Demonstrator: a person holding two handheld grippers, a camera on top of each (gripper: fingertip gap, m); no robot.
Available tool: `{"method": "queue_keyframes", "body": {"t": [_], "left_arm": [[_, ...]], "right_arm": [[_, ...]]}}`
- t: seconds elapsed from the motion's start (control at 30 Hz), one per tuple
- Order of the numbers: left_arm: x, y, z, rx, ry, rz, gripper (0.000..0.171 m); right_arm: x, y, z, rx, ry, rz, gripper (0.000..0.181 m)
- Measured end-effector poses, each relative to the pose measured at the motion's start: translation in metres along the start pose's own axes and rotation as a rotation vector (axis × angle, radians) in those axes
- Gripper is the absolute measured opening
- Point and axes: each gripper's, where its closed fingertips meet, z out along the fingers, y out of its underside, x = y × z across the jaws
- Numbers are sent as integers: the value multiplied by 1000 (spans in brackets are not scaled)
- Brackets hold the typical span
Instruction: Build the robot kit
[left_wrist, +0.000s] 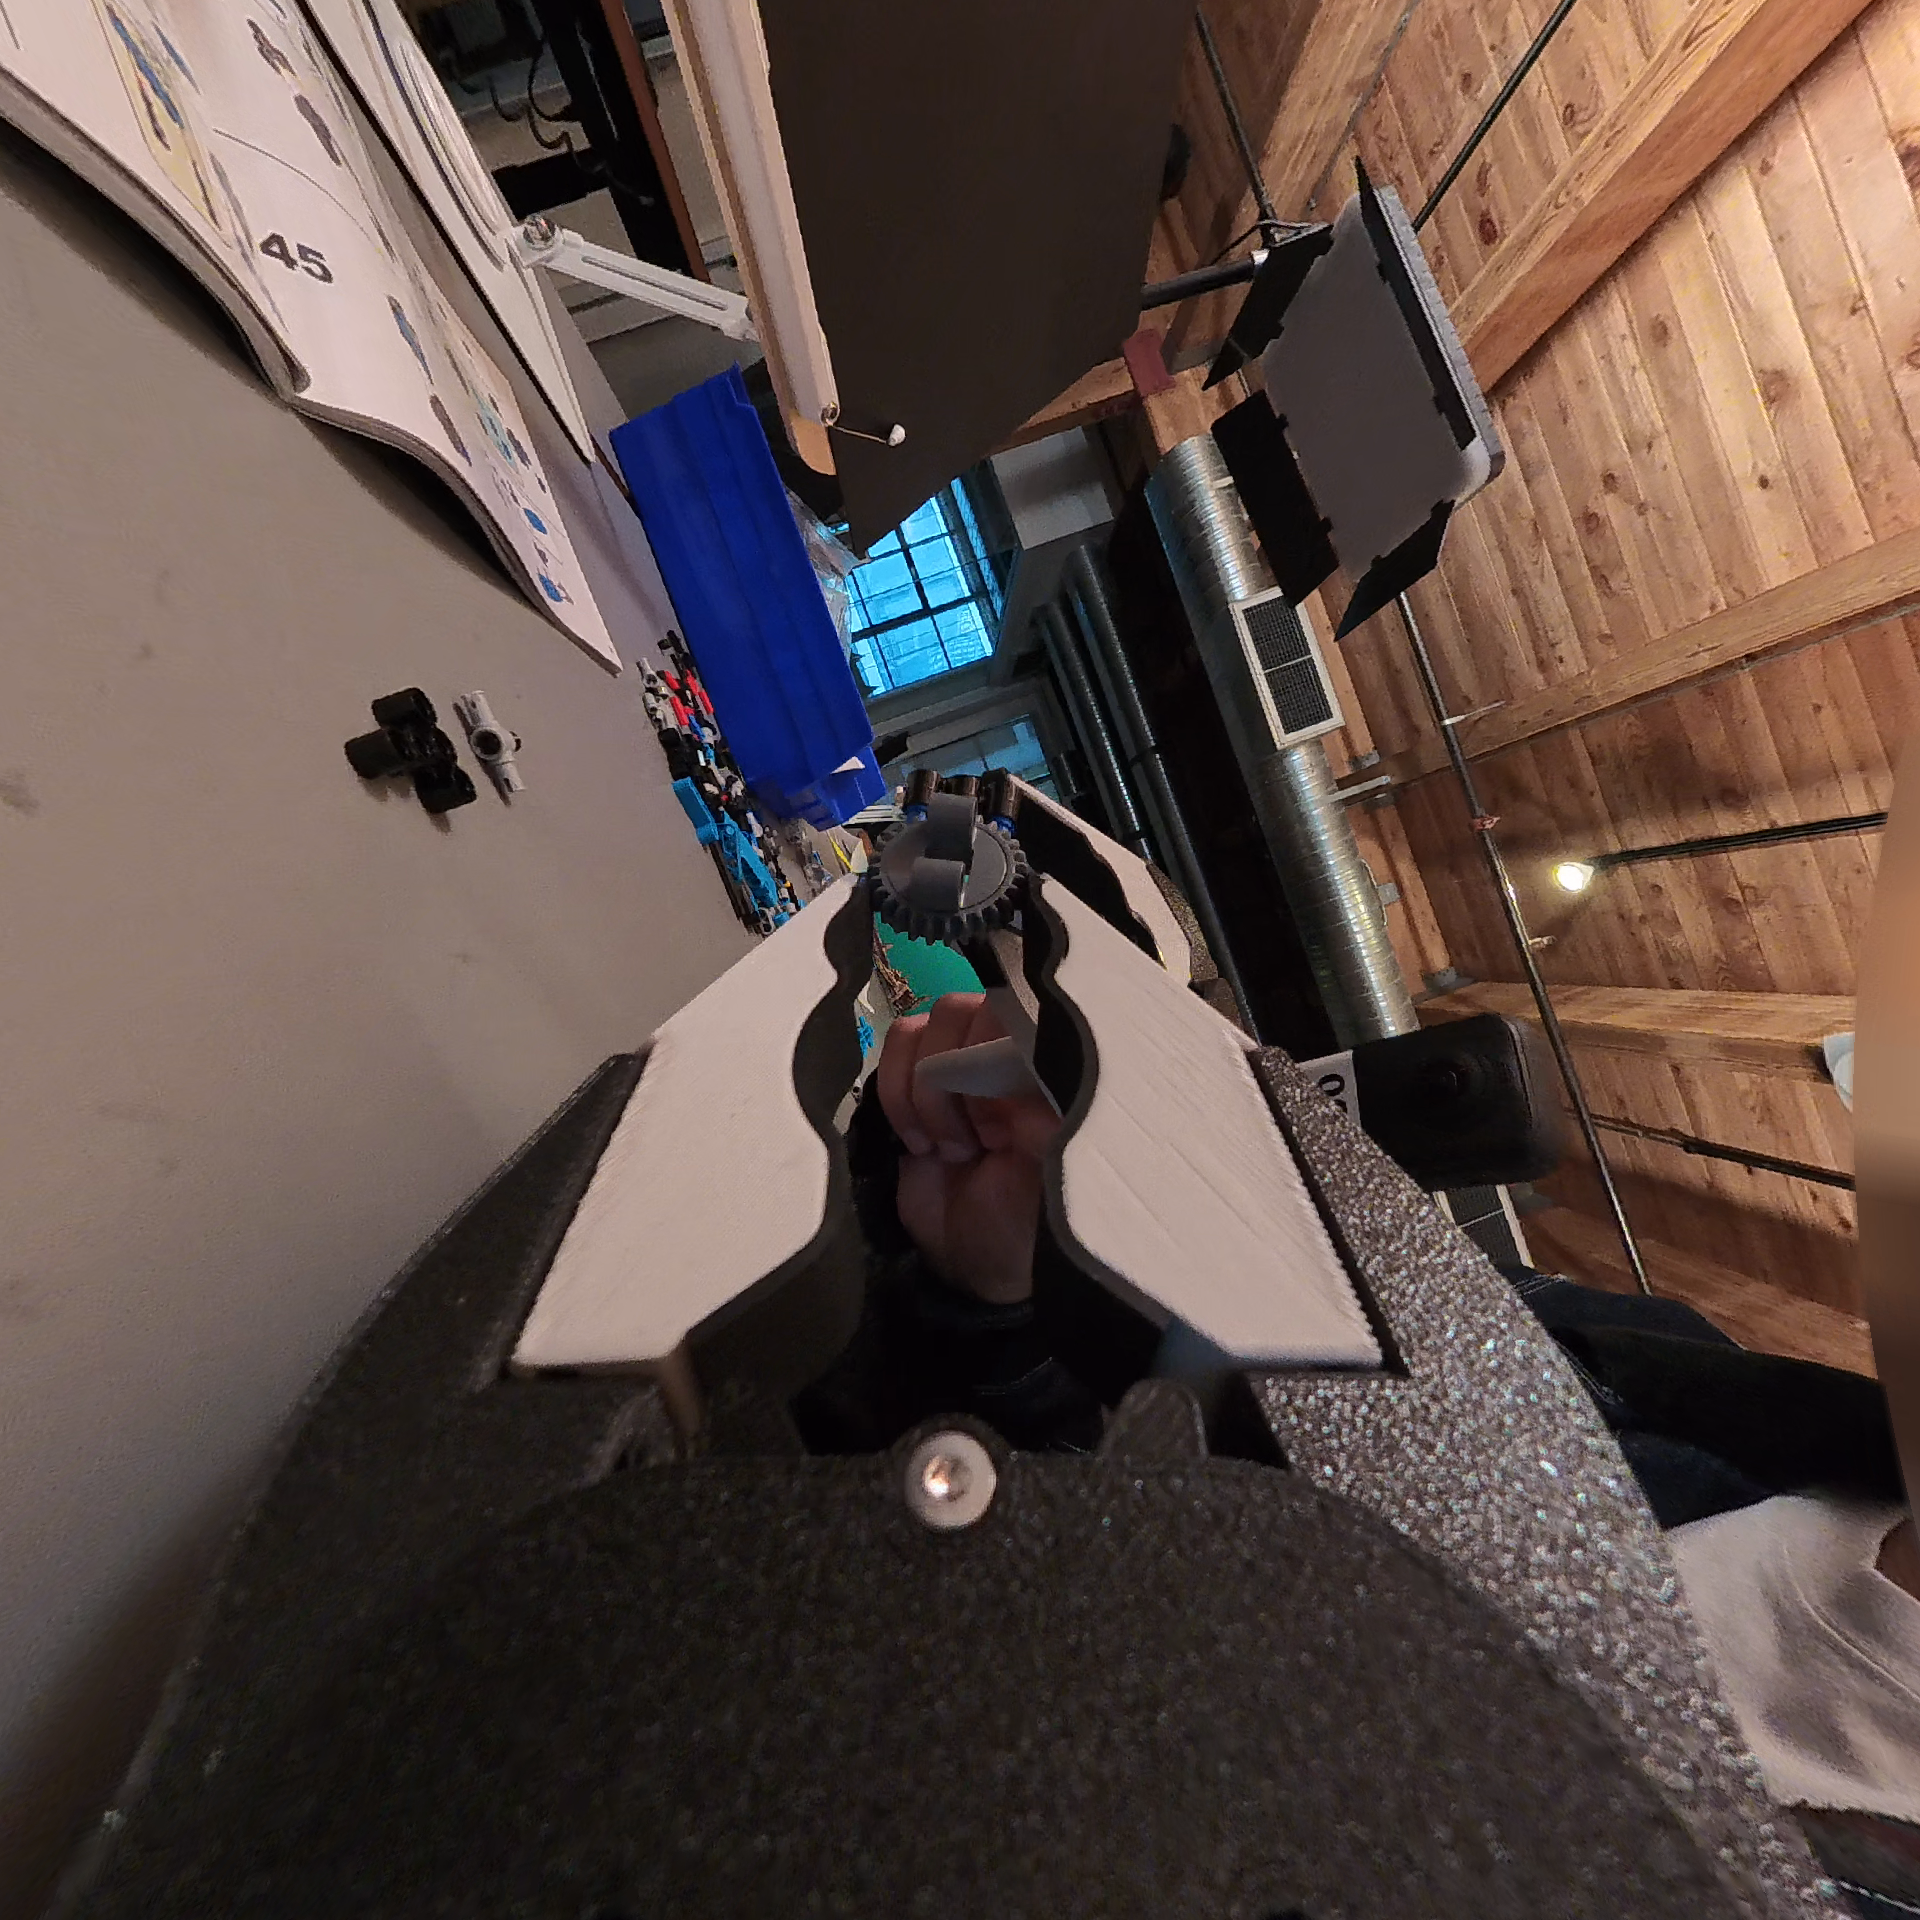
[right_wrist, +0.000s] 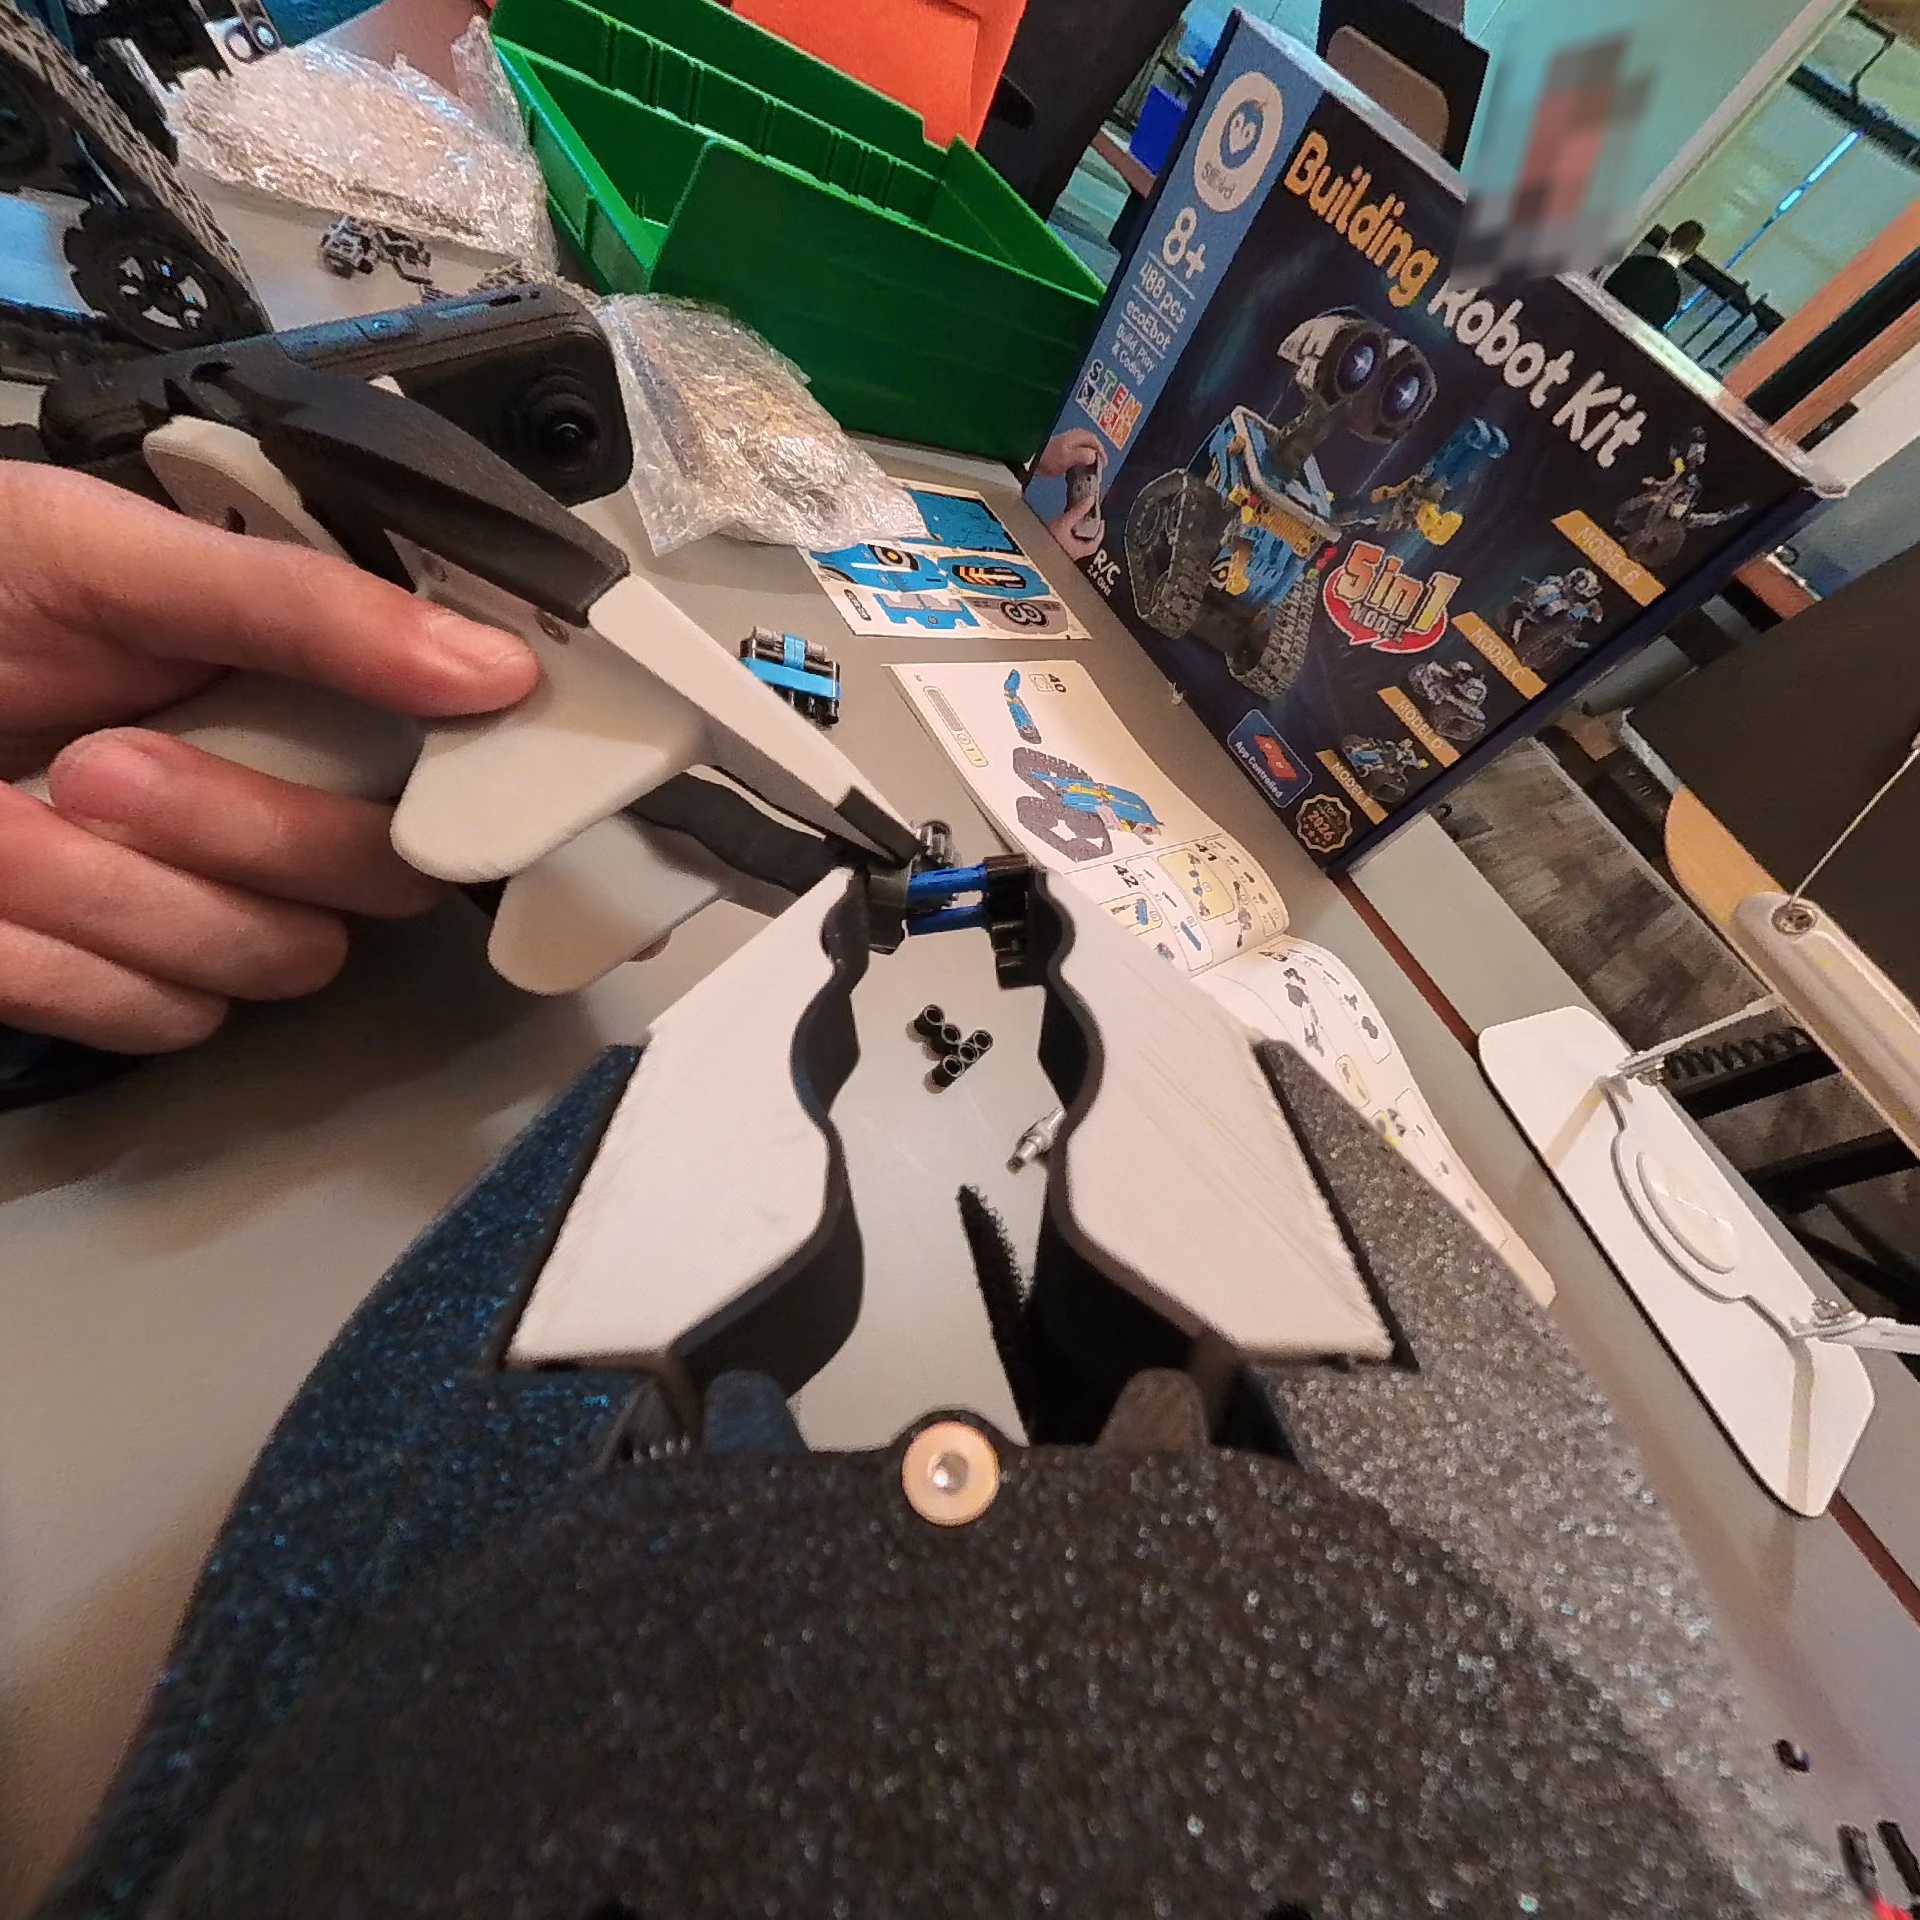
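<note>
My left gripper (left_wrist: 951, 883) is shut on a black gear (left_wrist: 951, 875) with a grey hub piece on its face. In the right wrist view the left gripper (right_wrist: 899, 836) comes in from the left, held by a hand (right_wrist: 208, 727). Its tips meet the left end of a small assembly (right_wrist: 951, 902) of black pieces joined by blue pins. My right gripper (right_wrist: 948, 914) is shut on that assembly and holds it above the table. A black connector (right_wrist: 951, 1044) and a grey pin (right_wrist: 1039, 1138) lie on the table below.
An open instruction booklet (right_wrist: 1091, 790), a sticker sheet (right_wrist: 935, 566), a blue-and-black sub-assembly (right_wrist: 792, 675) and a kit box (right_wrist: 1403, 468) lie ahead. Green bins (right_wrist: 831, 208) and bubble-wrap bags (right_wrist: 727, 416) stand behind. The left wrist view shows a blue bin (left_wrist: 748, 603) and loose parts (left_wrist: 717, 821).
</note>
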Motion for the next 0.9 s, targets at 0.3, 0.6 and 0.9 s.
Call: {"method": "queue_keyframes", "body": {"t": [0.3,0.6,0.9], "left_arm": [[3,1,0,-5,18,10,28],[22,-3,-3,20,168,-65,28],[44,4,-3,-8,333,-177,28]], "right_arm": [[0,-3,-2,6,-20,-18,26],[-1,-25,-17,123,-86,4,54],[3,-23,-21,222,-180,-66,43]]}}
